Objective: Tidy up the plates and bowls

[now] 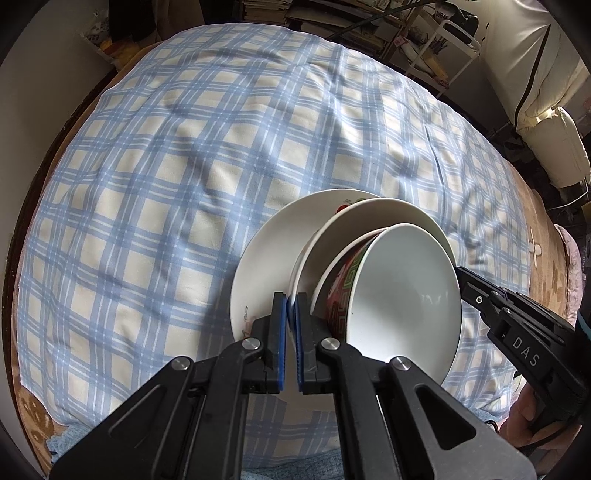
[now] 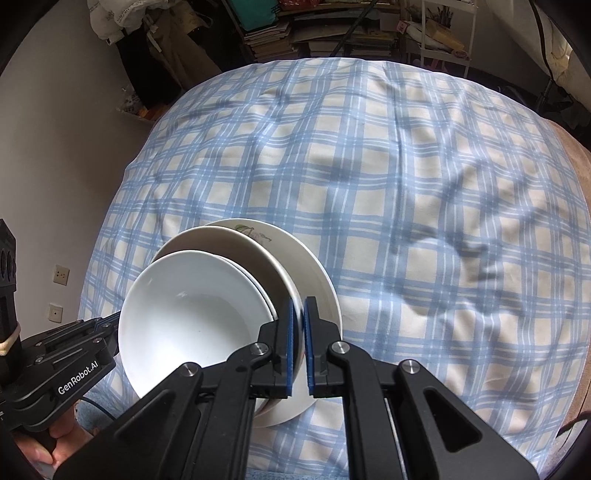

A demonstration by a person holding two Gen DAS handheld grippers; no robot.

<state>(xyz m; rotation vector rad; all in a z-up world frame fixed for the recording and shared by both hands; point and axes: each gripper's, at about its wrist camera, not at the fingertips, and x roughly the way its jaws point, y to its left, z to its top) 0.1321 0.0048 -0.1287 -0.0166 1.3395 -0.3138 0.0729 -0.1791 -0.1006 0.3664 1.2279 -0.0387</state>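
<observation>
A stack of dishes is held above the blue-checked cloth. The stack is a large white plate (image 1: 266, 254) (image 2: 325, 291) at the bottom, a smaller white plate (image 1: 373, 214) (image 2: 221, 236) on it, and a white bowl (image 1: 406, 295) (image 2: 192, 317) with a red-and-green patterned outside on top. My left gripper (image 1: 290, 306) is shut on the plates' rim on one side. My right gripper (image 2: 299, 314) is shut on the plates' rim on the opposite side. Each gripper shows in the other's view, the right one (image 1: 517, 332) and the left one (image 2: 66, 358).
The blue-and-white checked cloth (image 1: 184, 166) (image 2: 406, 184) covers a wide soft surface with a brown edge. Shelves of books (image 2: 314, 33) and clutter stand beyond its far side. A white rack (image 1: 443, 48) stands at the far right.
</observation>
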